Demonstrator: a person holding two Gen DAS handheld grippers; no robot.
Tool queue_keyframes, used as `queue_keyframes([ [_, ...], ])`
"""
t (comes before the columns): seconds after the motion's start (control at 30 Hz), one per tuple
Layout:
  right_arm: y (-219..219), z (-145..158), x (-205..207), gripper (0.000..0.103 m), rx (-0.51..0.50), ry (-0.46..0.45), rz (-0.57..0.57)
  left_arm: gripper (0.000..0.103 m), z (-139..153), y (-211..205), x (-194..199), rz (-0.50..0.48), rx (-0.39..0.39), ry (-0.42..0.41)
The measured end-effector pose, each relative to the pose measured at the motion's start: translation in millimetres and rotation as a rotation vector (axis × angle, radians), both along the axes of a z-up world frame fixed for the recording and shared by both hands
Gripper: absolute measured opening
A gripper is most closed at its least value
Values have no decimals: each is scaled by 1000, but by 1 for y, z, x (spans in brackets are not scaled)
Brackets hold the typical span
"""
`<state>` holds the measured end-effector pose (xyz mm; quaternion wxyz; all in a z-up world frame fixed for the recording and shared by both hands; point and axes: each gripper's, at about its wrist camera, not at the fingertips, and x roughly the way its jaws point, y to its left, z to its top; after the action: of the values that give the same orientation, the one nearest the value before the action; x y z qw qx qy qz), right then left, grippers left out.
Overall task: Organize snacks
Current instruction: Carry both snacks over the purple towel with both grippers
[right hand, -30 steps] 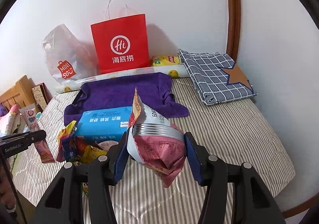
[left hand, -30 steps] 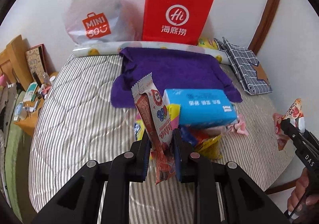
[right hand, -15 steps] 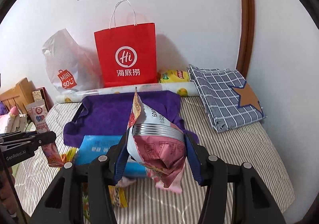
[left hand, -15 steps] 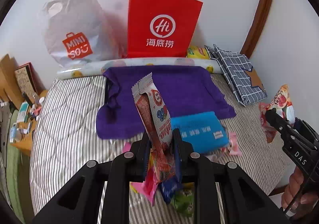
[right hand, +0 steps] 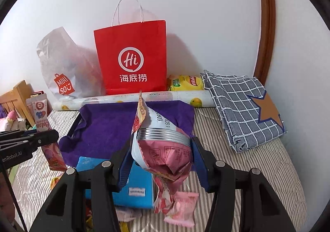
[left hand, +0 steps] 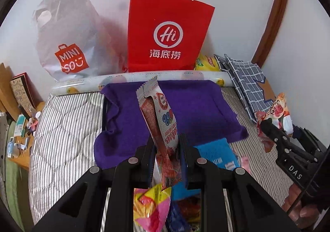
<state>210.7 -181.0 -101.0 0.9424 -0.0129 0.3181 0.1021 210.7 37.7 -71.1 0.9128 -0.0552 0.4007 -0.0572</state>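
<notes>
Left wrist view: left hand-held gripper [left hand: 167, 149] pinches a long snack bar [left hand: 159, 120], right hand-held gripper [right hand: 162, 147] clamps a pink snack bag [right hand: 165, 155]. Both hang over the purple towel [right hand: 111, 124]; several packets [left hand: 152, 209] lie unsorted on the bed [right hand: 257, 161], so plenty left.

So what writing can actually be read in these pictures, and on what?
"Hi 海底捞": red paper bag
"MINISO": grey plastic bag
"DAS": right tongs
"enRobot.AI", start cut off: left tongs
Snack packets, blue pack: print too small or blurred.

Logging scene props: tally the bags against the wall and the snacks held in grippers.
Shopping bags: 2, red paper bag and grey plastic bag
Held snacks: 2, long wafer packet and pink pouch
Total: 4
</notes>
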Motion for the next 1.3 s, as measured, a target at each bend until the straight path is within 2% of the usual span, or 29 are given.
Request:
queue_keyframes([
  [0.63,14,-28,60,51,3,22,26,21,-13,19,58,59,-7,4],
  [1.3,27,-62,107,51,-2,95,54,21,-57,28,103,75,-16,96],
])
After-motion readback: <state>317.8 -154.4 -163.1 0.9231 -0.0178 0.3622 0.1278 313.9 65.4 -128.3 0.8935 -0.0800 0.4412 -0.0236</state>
